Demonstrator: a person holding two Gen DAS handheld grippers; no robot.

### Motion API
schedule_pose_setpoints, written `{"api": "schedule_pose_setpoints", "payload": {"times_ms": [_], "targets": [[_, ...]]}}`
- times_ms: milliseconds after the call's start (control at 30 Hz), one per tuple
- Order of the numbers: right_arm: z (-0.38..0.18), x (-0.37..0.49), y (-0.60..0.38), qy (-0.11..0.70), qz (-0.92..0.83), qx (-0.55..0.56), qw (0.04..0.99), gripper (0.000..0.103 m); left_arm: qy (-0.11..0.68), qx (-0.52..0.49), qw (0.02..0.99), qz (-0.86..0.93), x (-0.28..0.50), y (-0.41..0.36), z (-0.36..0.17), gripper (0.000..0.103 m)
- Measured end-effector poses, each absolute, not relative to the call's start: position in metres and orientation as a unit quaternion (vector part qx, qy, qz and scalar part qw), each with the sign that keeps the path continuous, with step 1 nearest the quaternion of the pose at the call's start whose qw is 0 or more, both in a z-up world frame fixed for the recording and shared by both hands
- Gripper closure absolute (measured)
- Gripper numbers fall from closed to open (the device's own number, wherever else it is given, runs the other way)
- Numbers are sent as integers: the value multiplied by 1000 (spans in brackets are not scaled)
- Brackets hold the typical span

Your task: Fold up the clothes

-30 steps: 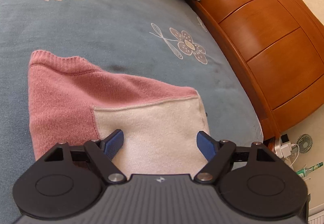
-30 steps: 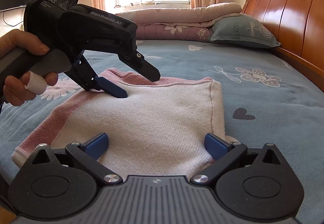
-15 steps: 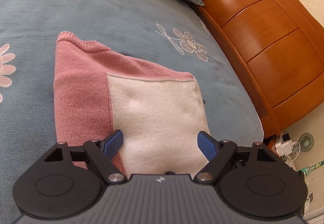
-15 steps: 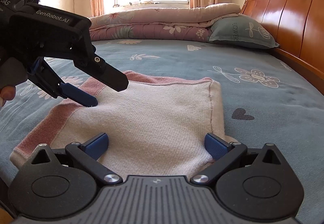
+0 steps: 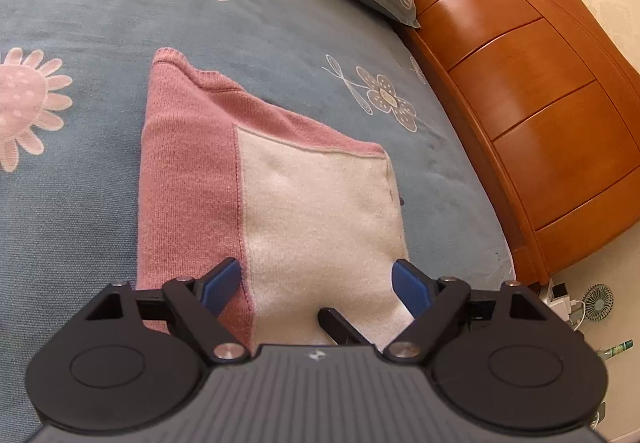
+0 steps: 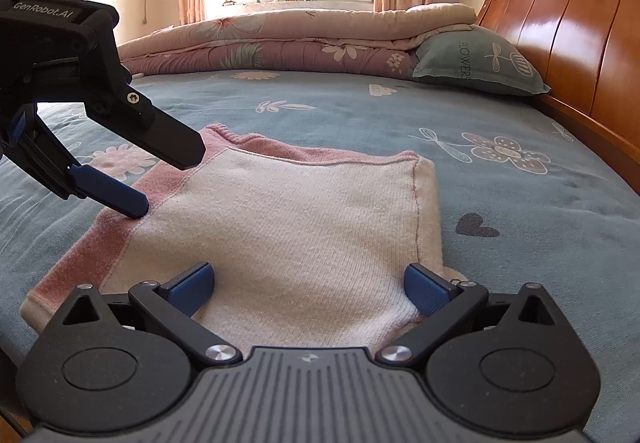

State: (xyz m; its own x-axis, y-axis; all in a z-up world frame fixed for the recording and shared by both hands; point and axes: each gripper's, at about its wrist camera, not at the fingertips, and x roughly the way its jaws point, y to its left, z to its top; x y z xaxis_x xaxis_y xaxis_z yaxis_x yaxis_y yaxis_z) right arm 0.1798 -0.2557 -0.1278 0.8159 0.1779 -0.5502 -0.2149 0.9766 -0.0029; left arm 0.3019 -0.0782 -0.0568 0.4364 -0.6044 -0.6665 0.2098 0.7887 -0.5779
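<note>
A folded pink and cream knit sweater (image 5: 304, 203) lies flat on the blue bedspread; it also shows in the right wrist view (image 6: 288, 227). My left gripper (image 5: 318, 283) is open and empty above the sweater's near edge. In the right wrist view the left gripper (image 6: 156, 179) hovers over the pink left band, its lower fingertip (image 6: 132, 203) at the fabric. My right gripper (image 6: 310, 289) is open and empty over the sweater's near cream edge. One black finger of the right gripper (image 5: 340, 327) pokes into the left wrist view.
A wooden headboard (image 6: 580, 43) runs along the right. A grey pillow (image 6: 476, 63) and a folded quilt (image 6: 300, 39) lie at the bed's far end. The bed edge drops to the floor, with a small fan (image 5: 598, 299) and plugs.
My left gripper has drawn back across the sweater toward its left pink band, away from the middle. The right gripper has stayed put. The sweater has not moved.
</note>
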Motion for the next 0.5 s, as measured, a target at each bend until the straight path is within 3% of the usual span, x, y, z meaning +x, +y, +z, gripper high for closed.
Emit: {"api": "schedule_pose_setpoints", "payload": {"times_ms": [233,500], "targets": [[-102,191,-248,301,122,-11,946,0,449,-199,844,-217,291,-59,-44,20],[-110,202,-254,327,103,22,939,0,448,-196,850,-195,286,-43,-47,20]]}}
